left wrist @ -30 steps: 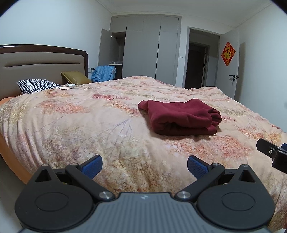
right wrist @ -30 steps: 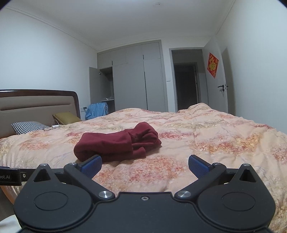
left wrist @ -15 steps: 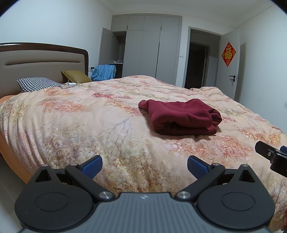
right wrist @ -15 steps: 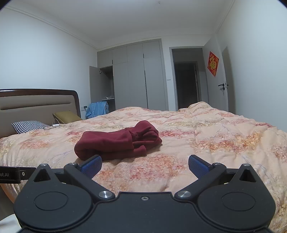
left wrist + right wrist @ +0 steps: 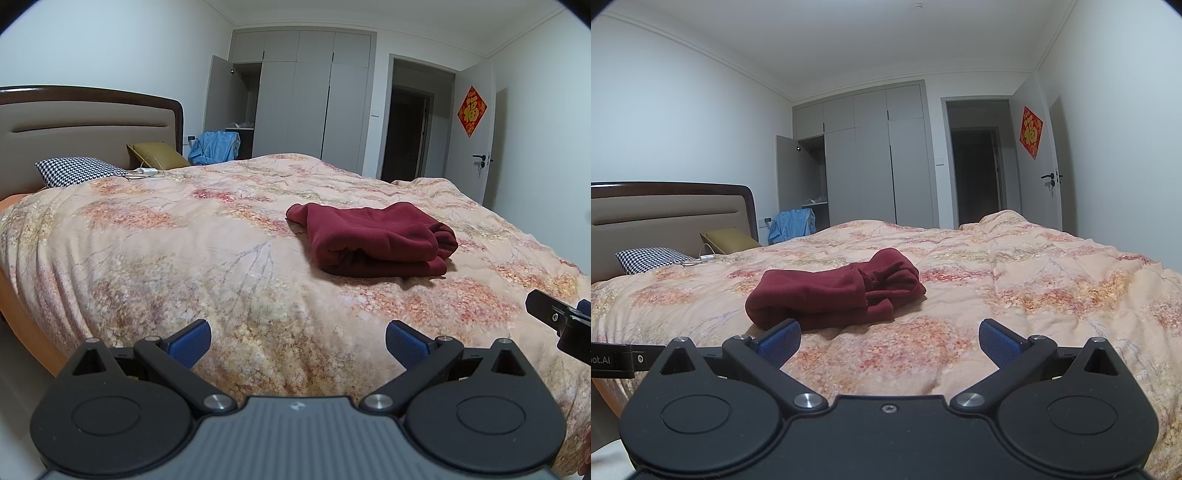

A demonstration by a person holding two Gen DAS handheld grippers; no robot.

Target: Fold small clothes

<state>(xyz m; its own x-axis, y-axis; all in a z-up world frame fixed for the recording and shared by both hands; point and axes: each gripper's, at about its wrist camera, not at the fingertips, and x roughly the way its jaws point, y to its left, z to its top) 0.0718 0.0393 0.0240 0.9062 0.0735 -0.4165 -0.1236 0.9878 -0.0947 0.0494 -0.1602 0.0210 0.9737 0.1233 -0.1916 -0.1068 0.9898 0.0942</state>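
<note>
Maroon garment (image 5: 373, 240) folded, centre frame on bed (image 5: 184, 258). Left tool (image 5: 297, 341), right tool (image 5: 889, 341) both released, empty. Fold looks finished; next, withdraw.

You're in a home bedroom: wide bed with floral peach quilt (image 5: 184, 258), padded beige headboard (image 5: 85, 122) at 10 o'clock, grey built-in wardrobe (image 5: 314, 99) at 12.

Right gripper (image 5: 889, 341) jaws wide apart, empty, above floral quilt (image 5: 1015, 291). Folded maroon garment (image 5: 827, 295) lies beyond left fingertip, apart.
</note>
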